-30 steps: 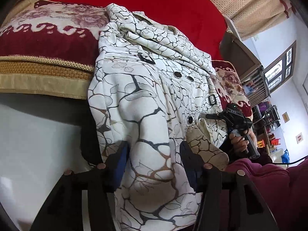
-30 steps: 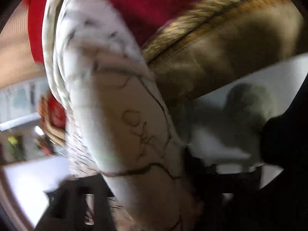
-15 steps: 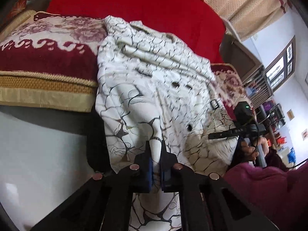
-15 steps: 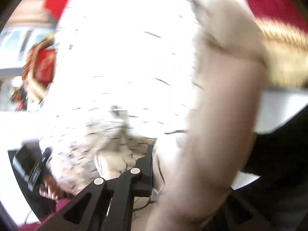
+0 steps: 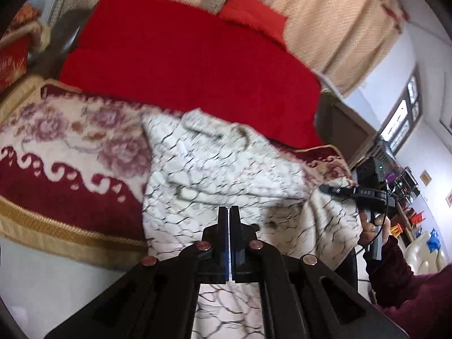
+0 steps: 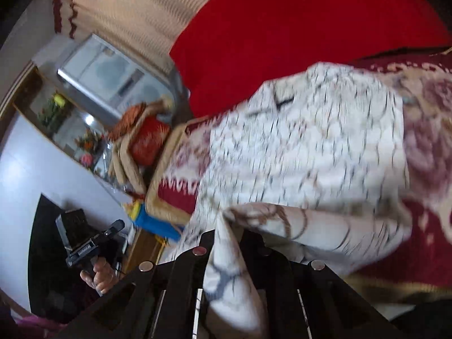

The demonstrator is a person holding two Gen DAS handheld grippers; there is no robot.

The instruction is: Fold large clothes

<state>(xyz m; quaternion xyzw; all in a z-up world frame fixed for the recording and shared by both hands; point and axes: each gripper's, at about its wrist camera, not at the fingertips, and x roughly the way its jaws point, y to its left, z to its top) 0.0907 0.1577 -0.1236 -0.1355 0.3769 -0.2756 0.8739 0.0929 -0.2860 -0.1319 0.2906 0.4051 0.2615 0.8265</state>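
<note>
A white coat with a dark crackle pattern [image 5: 214,169] lies on a maroon flowered blanket [image 5: 56,147] over a bed. My left gripper [image 5: 228,214] is shut on the coat's lower hem, the fabric running down between the fingers. My right gripper [image 6: 228,231] is shut on another part of the hem; a fold of coat [image 6: 305,152] bunches up between its fingers. The right gripper also shows in the left wrist view [image 5: 358,193] at the coat's right edge. The left gripper shows in the right wrist view [image 6: 90,240] at the lower left.
A red blanket [image 5: 180,56] covers the bed behind the coat, with a beige curtain [image 5: 325,14] beyond. The blanket's gold edge [image 5: 56,226] marks the bed's near side. A cabinet and shelves [image 5: 395,175] stand at the right.
Both grippers closed on the hem and lifted it up toward the coat's upper part. The lower half of the coat now lies bunched over the upper half.
</note>
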